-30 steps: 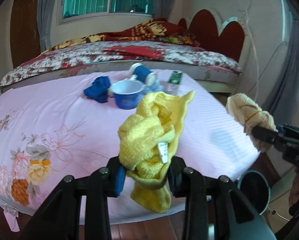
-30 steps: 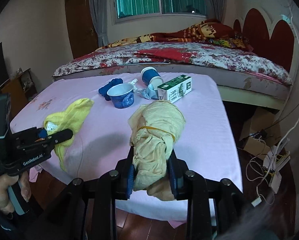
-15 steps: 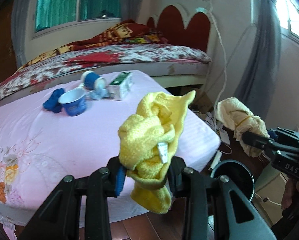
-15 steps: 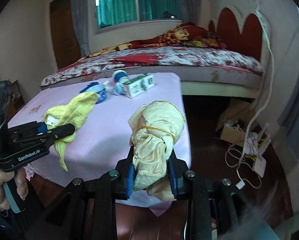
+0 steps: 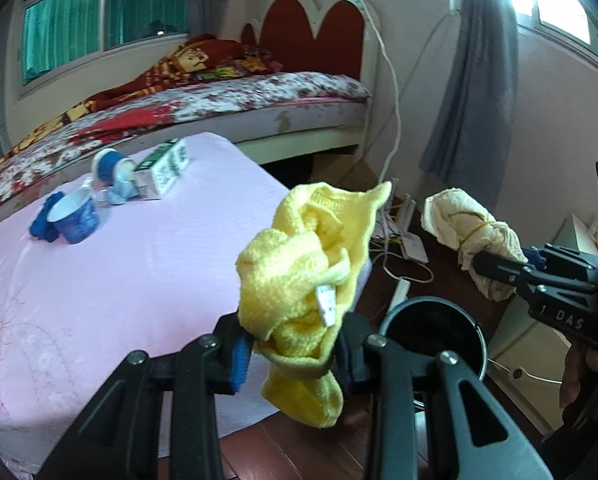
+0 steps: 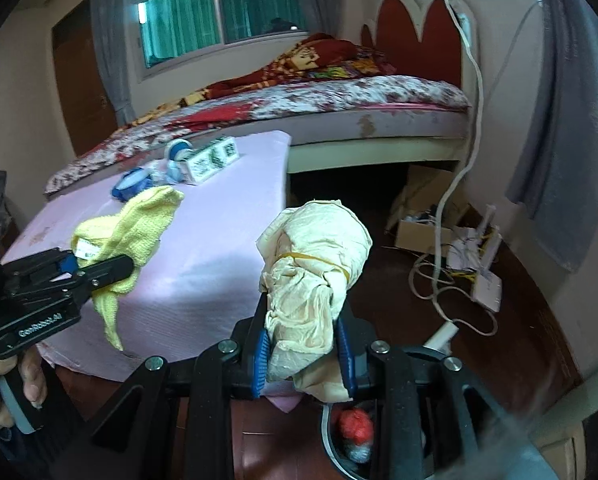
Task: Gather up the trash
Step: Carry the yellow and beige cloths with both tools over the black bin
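Right now your left gripper [image 5: 295,354] is pinching a yellow knitted cloth [image 5: 303,276] tight between its blue pads. The cloth bunches up above the jaws, and a small tail hangs below them. A little white tag [image 5: 326,309] shows on its front.

Just below and to the right of that gripper sits a round black trash bin [image 5: 435,340] on the dark wood floor.

Your right gripper [image 6: 303,354] is pinching a cream cloth bundle [image 6: 313,276] with a yellow rubber band [image 6: 311,258] around it. The bundle stands up above the jaws. Right under this gripper you can see into the bin [image 6: 331,440]. Something red [image 6: 354,422] lies inside it.

Off to the left of both grippers is a low bed with a pink sheet [image 5: 119,264]. Far back on it lie a blue paper cup [image 5: 75,216], a second blue cup on its side [image 5: 109,166], a green and white carton [image 5: 161,170] and a dark blue cloth [image 5: 43,220]. Behind them is a big bed with a flowered cover [image 6: 299,100].
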Demonstrator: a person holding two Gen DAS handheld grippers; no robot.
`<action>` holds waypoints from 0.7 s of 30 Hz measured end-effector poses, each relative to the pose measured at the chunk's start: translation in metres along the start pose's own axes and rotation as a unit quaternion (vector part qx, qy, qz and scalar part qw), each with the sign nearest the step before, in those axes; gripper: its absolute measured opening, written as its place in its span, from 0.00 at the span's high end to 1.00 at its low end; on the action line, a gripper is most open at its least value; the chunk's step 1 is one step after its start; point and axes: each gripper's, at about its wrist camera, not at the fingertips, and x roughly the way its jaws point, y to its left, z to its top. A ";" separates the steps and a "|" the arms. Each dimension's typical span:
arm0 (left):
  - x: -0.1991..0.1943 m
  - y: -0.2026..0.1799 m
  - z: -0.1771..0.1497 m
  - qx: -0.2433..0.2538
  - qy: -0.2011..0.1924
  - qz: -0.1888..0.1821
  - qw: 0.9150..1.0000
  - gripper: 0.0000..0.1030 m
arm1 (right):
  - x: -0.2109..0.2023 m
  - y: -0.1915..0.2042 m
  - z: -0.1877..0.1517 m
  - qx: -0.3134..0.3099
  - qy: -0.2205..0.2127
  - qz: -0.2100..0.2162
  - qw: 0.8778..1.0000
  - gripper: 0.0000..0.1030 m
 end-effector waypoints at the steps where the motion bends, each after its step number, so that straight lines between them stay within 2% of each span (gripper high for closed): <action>1: 0.003 -0.006 0.000 0.002 0.002 -0.004 1.000 0.66 | -0.001 -0.003 -0.002 0.001 0.001 -0.004 1.000 0.70; 12: 0.028 -0.056 -0.006 0.040 0.026 -0.051 0.998 0.66 | -0.005 -0.050 -0.028 0.031 0.019 -0.036 0.999 0.70; 21: 0.051 -0.096 -0.018 0.068 0.058 -0.087 0.992 0.66 | -0.005 -0.083 -0.058 0.051 0.045 -0.064 0.996 0.70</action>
